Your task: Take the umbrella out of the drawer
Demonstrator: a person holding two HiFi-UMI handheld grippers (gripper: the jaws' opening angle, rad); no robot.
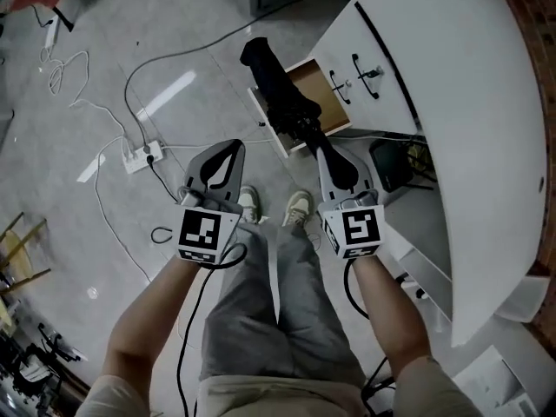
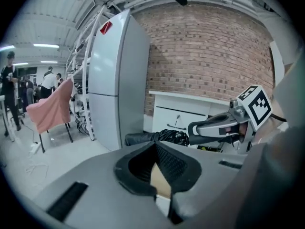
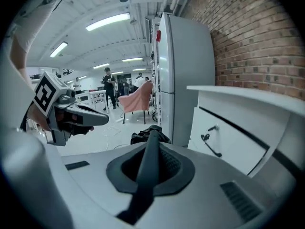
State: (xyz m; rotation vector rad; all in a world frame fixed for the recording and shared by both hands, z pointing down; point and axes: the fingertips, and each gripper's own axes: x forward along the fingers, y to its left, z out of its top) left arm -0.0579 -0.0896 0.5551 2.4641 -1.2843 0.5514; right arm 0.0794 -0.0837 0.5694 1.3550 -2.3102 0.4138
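Pinching the umbrella (image 1: 285,101) by its handle, the right hand-held gripper (image 1: 325,151) is holding it with its long axis running straight ahead over the open drawer (image 1: 318,83), while the left hand-held gripper (image 1: 234,148) is hovering alongside, pressed together, empty.

The right claw (image 3: 152,162) is clamped on the shaft of the black folded umbrella (image 3: 150,149), whose bundled canopy points forward, with the left claw (image 3: 101,119) at the left, a white drawer cabinet (image 3: 238,137) at the right, and a refrigerator (image 3: 183,80) beside a brick wall (image 3: 257,46).
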